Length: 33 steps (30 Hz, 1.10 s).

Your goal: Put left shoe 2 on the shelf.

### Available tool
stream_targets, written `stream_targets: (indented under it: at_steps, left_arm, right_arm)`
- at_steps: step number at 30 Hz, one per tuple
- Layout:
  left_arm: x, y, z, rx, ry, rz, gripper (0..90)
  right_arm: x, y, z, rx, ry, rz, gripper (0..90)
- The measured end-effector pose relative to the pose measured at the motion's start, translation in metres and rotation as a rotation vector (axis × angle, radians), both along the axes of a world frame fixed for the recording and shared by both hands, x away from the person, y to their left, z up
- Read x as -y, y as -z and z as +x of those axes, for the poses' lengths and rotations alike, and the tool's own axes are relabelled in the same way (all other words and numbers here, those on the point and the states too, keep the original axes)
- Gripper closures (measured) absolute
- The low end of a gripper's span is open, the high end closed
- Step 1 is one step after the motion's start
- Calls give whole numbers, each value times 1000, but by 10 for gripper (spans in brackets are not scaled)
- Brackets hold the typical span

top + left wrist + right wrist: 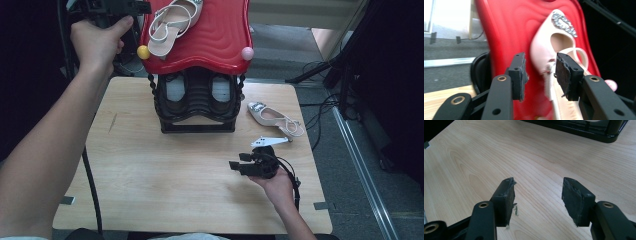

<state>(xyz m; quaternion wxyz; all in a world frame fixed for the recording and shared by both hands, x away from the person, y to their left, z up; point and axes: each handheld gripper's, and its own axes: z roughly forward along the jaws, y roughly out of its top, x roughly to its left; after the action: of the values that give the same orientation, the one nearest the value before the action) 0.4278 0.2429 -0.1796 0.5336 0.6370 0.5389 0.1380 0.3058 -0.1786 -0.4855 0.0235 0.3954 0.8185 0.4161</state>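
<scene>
A pale pink strappy sandal (172, 25) lies on the red wavy top shelf (210, 42) of a shoe rack, toward its left side. My left gripper (142, 7) is raised at the shelf's left rim, beside the sandal. In the left gripper view its jaws (540, 67) stand open, and the sandal (544, 45) with its glittery trim lies just beyond the gap, on the red shelf (506, 32). A matching sandal (272, 117) rests on the table to the right of the rack. My right gripper (237, 161) hovers low over the table's front right, open (537, 190) and holding nothing.
The black rack frame (197, 125) stands at the back middle of the wooden table (175, 175), with dark shoes (175, 92) on its lower shelf. Yellow (143, 52) and pink (247, 53) knobs cap the red shelf's front corners. Cables and stands lie on the floor to the right.
</scene>
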Motion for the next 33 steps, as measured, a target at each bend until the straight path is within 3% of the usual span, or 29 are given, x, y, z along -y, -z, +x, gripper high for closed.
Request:
stream_targets:
  at_steps: [5,7,13,17,22,28,33]
  left_arm:
    - [-23,8,-4,5,2,-21,601]
    - [-32,12,-6,3,-4,4,617]
    - [-55,31,-8,-22,-21,-3,604]
    - [-60,46,-9,-33,-19,33,612]
    - [-65,72,-6,-57,-11,-1,612]
    - [-72,101,-4,-99,2,-12,607]
    - [-76,119,-7,-98,-6,-15,617]
  right_arm:
    - [1,0,1,2,6,2,446]
    - [3,-1,1,3,11,13,445]
    - [5,-6,0,19,16,48,444]
    - [5,-6,0,24,11,38,444]
    - [8,-7,2,19,30,53,441]
    - [9,-9,2,23,40,59,441]
    - [9,-8,2,32,37,51,441]
